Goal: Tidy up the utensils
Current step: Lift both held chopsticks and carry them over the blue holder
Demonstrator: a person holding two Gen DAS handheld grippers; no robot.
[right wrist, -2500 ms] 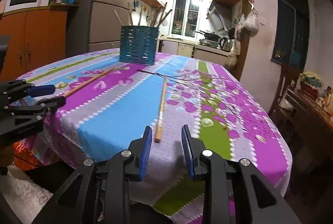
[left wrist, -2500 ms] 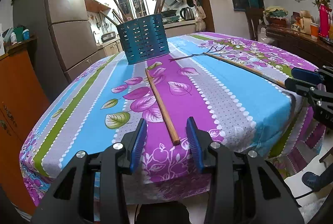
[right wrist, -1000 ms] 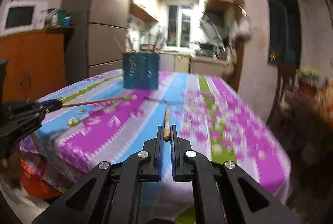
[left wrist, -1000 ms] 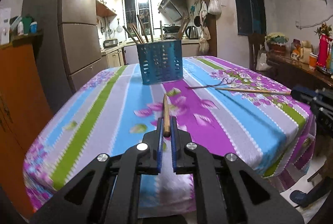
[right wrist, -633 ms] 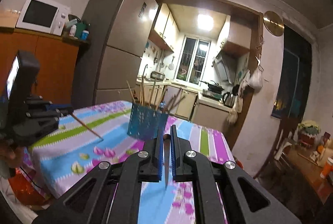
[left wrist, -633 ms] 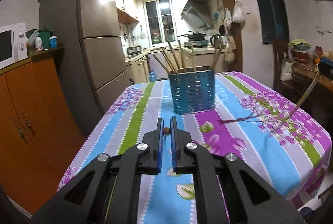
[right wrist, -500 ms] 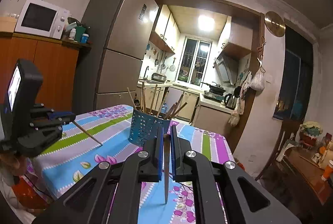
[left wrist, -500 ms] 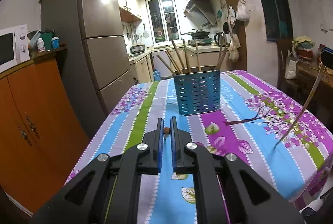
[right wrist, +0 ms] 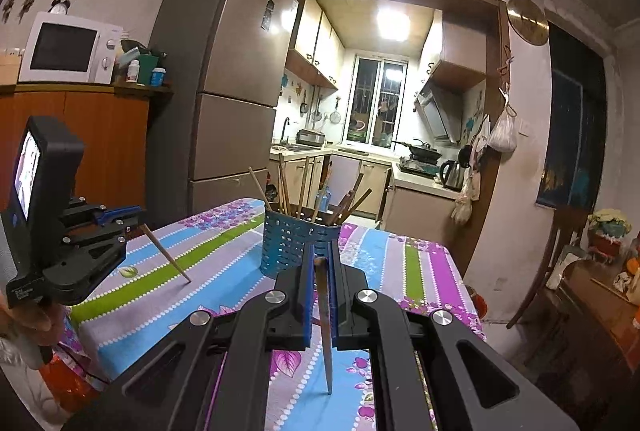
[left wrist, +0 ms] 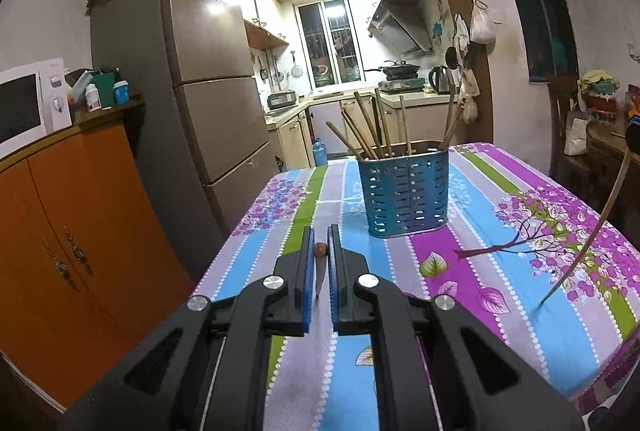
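Thin brown wooden chopstick (left wrist: 320,251), butt end clamped between the closed blue pads of the left gripper (left wrist: 320,255), hangs tip-down above the striped floral tablecloth (left wrist: 460,271); the perforated blue metal utensil holder (left wrist: 404,191), already bristling with sticks, stands ahead and to the right. Right wrist view: the right gripper (right wrist: 320,263) likewise pinches a second wooden chopstick (right wrist: 326,319), hanging tip-down, the holder just beyond. Best practice: carry each tip over the rim, aim for a gap, then release.
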